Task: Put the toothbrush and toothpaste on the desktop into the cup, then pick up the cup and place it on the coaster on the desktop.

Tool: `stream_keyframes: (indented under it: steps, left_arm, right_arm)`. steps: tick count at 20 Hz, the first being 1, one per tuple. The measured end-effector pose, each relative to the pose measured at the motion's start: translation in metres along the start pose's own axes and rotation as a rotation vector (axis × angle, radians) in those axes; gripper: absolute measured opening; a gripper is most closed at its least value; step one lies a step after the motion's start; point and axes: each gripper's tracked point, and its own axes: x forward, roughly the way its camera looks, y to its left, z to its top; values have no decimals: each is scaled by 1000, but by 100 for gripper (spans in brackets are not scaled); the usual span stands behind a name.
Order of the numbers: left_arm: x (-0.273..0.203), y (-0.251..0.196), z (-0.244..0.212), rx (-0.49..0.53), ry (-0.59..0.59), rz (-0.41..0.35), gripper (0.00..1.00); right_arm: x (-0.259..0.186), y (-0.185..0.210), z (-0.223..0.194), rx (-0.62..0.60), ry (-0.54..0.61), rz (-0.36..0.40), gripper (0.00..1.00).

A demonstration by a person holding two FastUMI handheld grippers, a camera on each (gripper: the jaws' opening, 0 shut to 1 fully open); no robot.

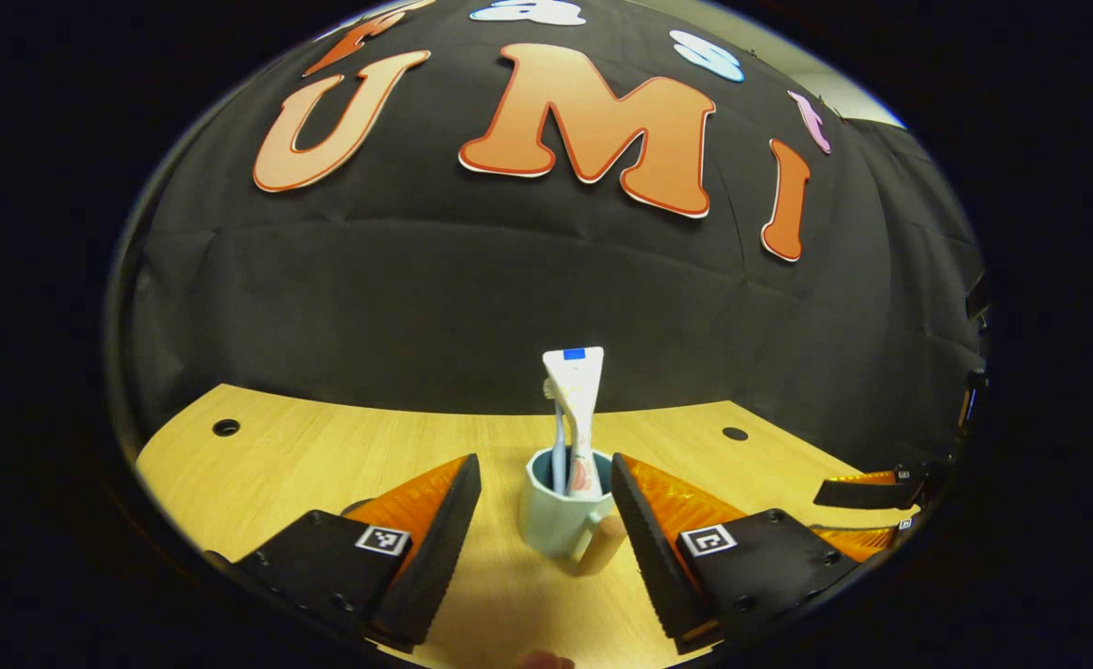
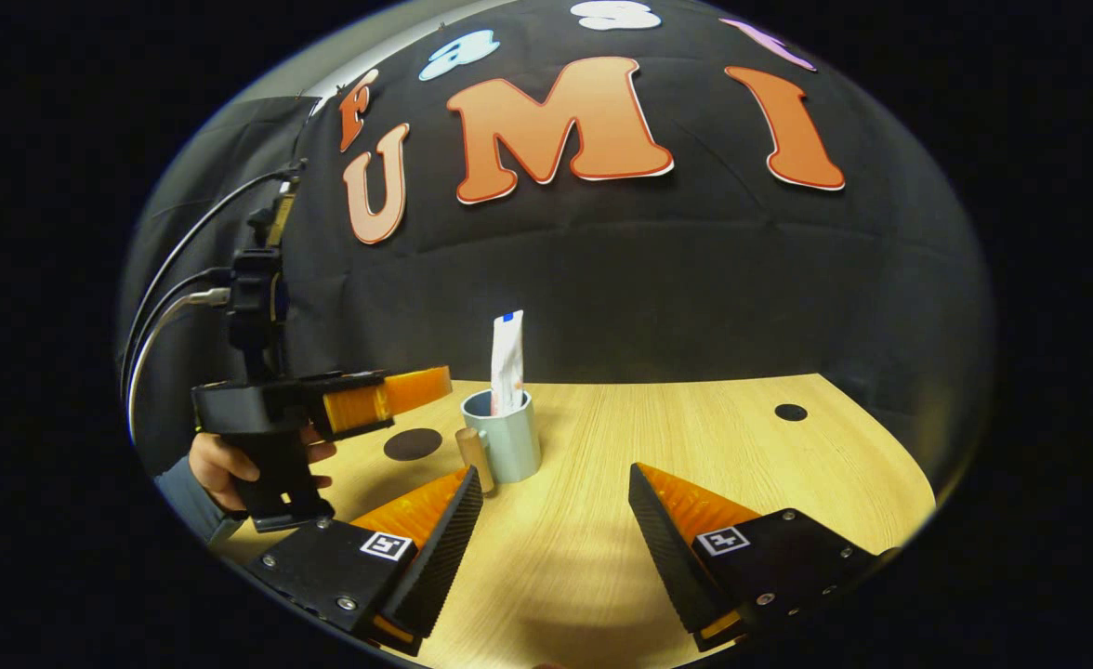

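Our left gripper [image 1: 546,520] is spread wide, with the cup [image 1: 560,516] between its fingers but not touching. We see the toothpaste [image 1: 576,400] and what may be the toothbrush [image 1: 558,437] standing inside. Our right gripper [image 2: 556,530] is spread too, holding nothing. Its view adds the dark round coaster [image 2: 413,444] on the desk [image 2: 695,437], just beside the cup, and a hand [image 2: 221,465].

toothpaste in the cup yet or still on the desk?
In the cup. The toothpaste stands upright inside the cup, beside the toothbrush; the right gripper view shows the tube rising above the rim too.
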Motion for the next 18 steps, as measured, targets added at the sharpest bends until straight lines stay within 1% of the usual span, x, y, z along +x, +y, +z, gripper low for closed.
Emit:
stream_keyframes:
  steps: [2, 6, 10, 12, 15, 18]
  left_arm:
    - [-22, 11, 2, 17, 2, 17, 96]
    - [-63, 30, -2, 18, 13, 44, 96]
    - [-98, 46, -12, 47, 24, 72, 97]
    - [-115, 54, -15, 57, 13, 79, 99]
    - [-134, 71, -18, 82, -20, 121, 98]
    - [-155, 84, -18, 76, -52, 148, 98]
  right_arm:
    - [3, 10, 7, -2, 16, 11, 95]
    - [15, 27, 12, -1, 85, 29, 95]
    - [23, 49, 21, 24, 146, 49, 95]
    - [31, 55, 27, 20, 161, 42, 95]
    - [43, 61, 41, -14, 177, 11, 94]
    - [57, 74, 52, -29, 207, 5, 94]
